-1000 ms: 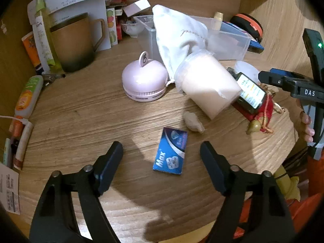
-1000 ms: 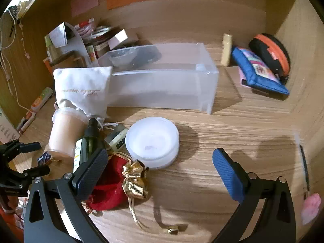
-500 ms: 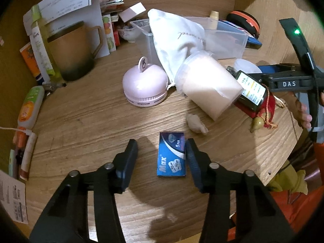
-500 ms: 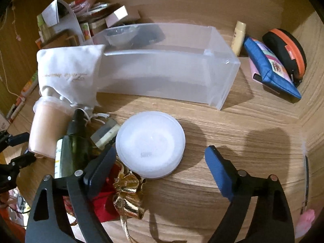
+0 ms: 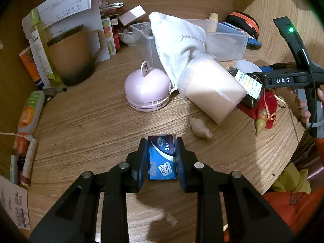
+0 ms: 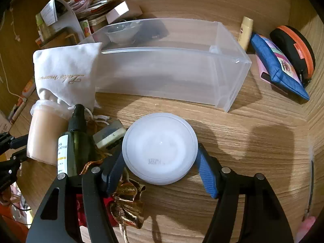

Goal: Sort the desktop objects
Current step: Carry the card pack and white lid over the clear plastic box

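Observation:
A small blue "Max" box (image 5: 162, 158) lies flat on the wooden desk (image 5: 85, 125). My left gripper (image 5: 161, 141) is closing on it, and both pads touch its long sides. In the right wrist view a white round tub (image 6: 160, 147) sits in front of a clear plastic bin (image 6: 162, 77). My right gripper (image 6: 160, 150) is closing around the tub, with a pad against each side of it. From the left wrist view, the right gripper's black body and a person's hand show at the right edge.
A green bottle (image 6: 75, 141), a tipped pink cup (image 5: 212, 91), a white cloth pouch (image 6: 64, 75) and a red-gold pouch (image 6: 125, 202) crowd the tub's left. A pink round gadget (image 5: 147, 89), a mug (image 5: 70, 56) and a small shell (image 5: 199, 128) stand beyond the box. The desk edge curves at lower right.
Both grippers' jaws have closed in: the left from wide apart onto the blue box, the right onto the white tub after moving forward and down toward it.

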